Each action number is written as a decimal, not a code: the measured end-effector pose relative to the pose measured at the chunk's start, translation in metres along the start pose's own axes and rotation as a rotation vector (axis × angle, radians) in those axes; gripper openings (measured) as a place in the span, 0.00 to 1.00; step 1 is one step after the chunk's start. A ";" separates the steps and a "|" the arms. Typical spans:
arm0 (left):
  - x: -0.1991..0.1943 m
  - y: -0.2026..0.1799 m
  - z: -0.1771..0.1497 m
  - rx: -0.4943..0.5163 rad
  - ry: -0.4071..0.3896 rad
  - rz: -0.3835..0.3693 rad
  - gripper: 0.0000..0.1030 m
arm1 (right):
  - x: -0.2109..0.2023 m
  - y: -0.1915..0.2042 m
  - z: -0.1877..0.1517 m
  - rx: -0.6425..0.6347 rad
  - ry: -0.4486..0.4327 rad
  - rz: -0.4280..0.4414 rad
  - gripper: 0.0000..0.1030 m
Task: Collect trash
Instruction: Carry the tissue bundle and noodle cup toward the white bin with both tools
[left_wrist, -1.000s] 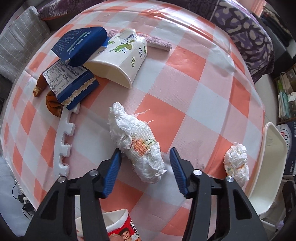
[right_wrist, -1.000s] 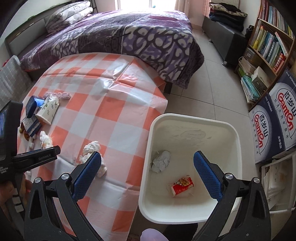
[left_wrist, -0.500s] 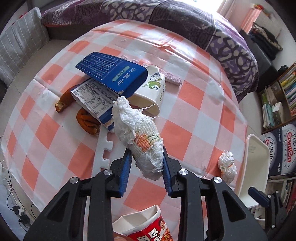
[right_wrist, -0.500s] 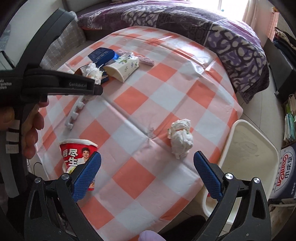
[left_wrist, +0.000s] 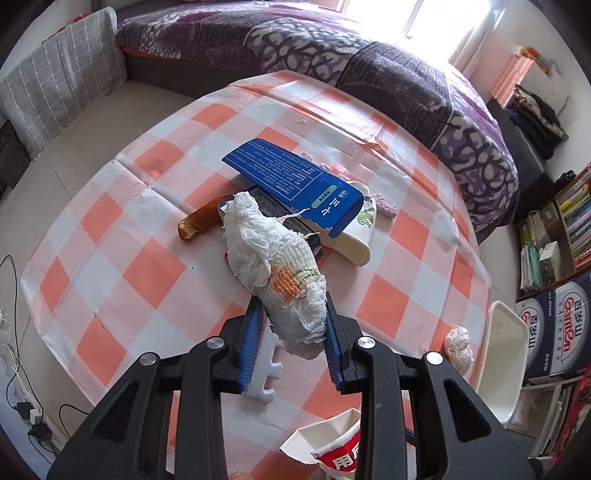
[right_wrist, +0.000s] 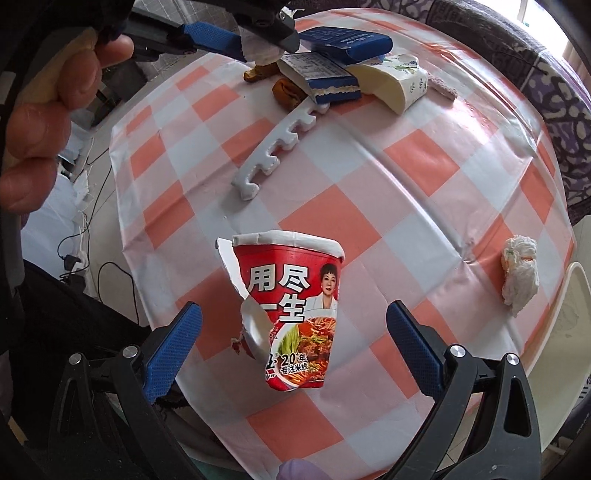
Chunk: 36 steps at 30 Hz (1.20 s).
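Observation:
My left gripper (left_wrist: 291, 321) is shut on a long crumpled white tissue wad (left_wrist: 273, 266) with an orange print and holds it lifted above the checked table. It also shows in the right wrist view (right_wrist: 258, 48) at the top left. My right gripper (right_wrist: 293, 332) is open, its blue pads either side of a torn red instant-noodle cup (right_wrist: 291, 314) standing near the table's front edge, not touching it. A second tissue ball (right_wrist: 519, 273) lies near the right table edge. The white bin (left_wrist: 502, 358) stands beside the table at the right.
A pile at the table's far side holds a blue box (left_wrist: 295, 184), a white floral tissue pack (right_wrist: 399, 85), orange peel (left_wrist: 199, 221) and a printed blue carton (right_wrist: 321, 74). A white foam puzzle strip (right_wrist: 280, 147) lies mid-table. A bed, bookshelf and cartons surround the table.
My left gripper closed on the tissue wad and lifted it off the table. My right gripper swung from over the bin to the table and now straddles the noodle cup.

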<state>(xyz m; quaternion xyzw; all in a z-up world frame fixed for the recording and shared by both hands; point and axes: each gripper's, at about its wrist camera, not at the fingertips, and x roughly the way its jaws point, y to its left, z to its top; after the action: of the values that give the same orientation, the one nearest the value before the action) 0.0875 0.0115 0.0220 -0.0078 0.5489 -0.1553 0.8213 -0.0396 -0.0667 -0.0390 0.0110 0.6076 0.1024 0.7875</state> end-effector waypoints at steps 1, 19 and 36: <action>-0.001 0.002 0.000 -0.001 -0.004 0.001 0.30 | 0.006 0.001 0.001 -0.003 0.015 -0.008 0.93; -0.014 0.018 0.008 -0.033 -0.147 0.034 0.30 | -0.030 -0.050 0.048 0.256 -0.296 -0.200 0.48; -0.035 -0.049 0.006 0.076 -0.403 0.172 0.31 | -0.119 -0.117 0.043 0.490 -0.691 -0.512 0.49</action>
<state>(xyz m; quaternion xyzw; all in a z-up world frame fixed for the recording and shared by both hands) 0.0687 -0.0264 0.0645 0.0390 0.3660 -0.1005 0.9243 -0.0102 -0.1971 0.0693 0.0797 0.3003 -0.2498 0.9171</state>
